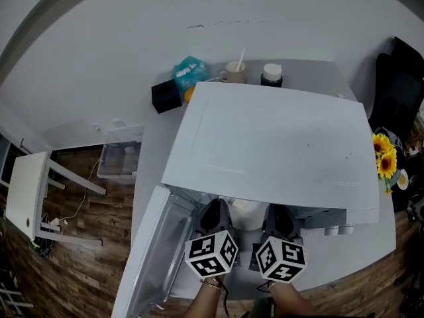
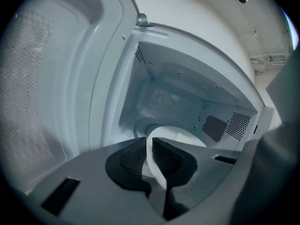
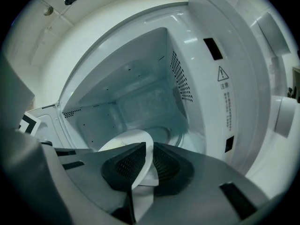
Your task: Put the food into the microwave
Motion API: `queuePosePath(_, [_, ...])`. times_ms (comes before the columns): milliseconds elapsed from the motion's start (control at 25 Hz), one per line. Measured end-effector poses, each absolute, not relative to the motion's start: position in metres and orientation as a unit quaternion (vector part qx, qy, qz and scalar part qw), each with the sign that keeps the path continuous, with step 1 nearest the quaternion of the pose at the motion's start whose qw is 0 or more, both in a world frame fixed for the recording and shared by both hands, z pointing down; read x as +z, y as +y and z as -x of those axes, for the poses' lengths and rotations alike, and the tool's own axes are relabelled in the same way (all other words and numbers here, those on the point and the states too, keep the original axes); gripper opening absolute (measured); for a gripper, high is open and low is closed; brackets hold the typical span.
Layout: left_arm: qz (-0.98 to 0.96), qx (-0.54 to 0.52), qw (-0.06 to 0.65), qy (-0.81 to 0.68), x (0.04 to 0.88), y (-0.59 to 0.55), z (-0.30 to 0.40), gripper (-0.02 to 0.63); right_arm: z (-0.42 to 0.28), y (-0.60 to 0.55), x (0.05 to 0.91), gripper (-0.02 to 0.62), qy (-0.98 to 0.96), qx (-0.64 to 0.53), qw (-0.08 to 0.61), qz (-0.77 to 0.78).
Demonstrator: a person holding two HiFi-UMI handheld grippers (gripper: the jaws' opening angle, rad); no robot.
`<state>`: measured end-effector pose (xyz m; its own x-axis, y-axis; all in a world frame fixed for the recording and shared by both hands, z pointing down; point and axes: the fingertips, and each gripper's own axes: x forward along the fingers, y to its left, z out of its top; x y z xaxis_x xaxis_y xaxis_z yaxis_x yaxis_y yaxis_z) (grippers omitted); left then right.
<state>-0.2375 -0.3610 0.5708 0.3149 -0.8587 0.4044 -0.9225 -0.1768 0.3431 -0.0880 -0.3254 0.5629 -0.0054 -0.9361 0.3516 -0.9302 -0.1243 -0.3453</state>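
**A:** At the mouth of the microwave (image 1: 271, 144), with the door (image 1: 156, 254) standing open to the left, both tools are in. The left gripper (image 2: 150, 146) has its jaws clamped on the left rim of a white plate (image 2: 177, 134). The right gripper (image 3: 149, 154) pinches the rim on the opposite side.

**B:** So the plate hangs between the two, right at the threshold of the cavity.

**A:** This is the insertion step, I'd say. The door is open and the plate is gripped but not yet set down.

**B:** The next move calls for carrying it farther in, level, over the glass turntable (image 3: 166, 134). Then lower it flat, open both sets of jaws and back out without clipping the door frame.

**A:** And the food itself?

**B:** Hard to call. There's a pale yellowish patch on the plate in the right gripper view, possibly the food, but the jaws cover most of it.

**A:** In the head view, the microwave's top hides the jaw tips and nearly all of the plate. Only the marker cubes (image 1: 212, 254) and a sliver of white show.

**B:** Whether the plate's far edge already touches the turntable, I can't tell.
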Motion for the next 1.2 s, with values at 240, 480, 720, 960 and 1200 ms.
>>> queuePosePath(240, [-0.768,0.062,0.268,-0.579,0.580,-0.370,0.234,0.041,0.086,-0.330,0.569,0.058,0.652,-0.246,-0.004,0.717])
queuePosePath(480, [-0.773,0.066,0.263,-0.574,0.582,-0.380,0.226,0.041,0.079,-0.338,0.573,0.058,0.642,-0.242,-0.012,0.727])
queuePosePath(720, [-0.774,0.068,0.265,-0.571,0.585,-0.387,0.223,0.041,0.077,-0.346,0.573,0.058,0.635,-0.247,-0.009,0.732])
queuePosePath(960, [-0.773,0.069,0.269,-0.571,0.588,-0.392,0.220,0.041,0.073,-0.353,0.573,0.058,0.623,-0.253,-0.011,0.740])
queuePosePath(1200, [-0.770,0.067,0.267,-0.576,0.589,-0.398,0.222,0.041,0.075,-0.357,0.581,0.058,0.620,-0.264,-0.024,0.738])
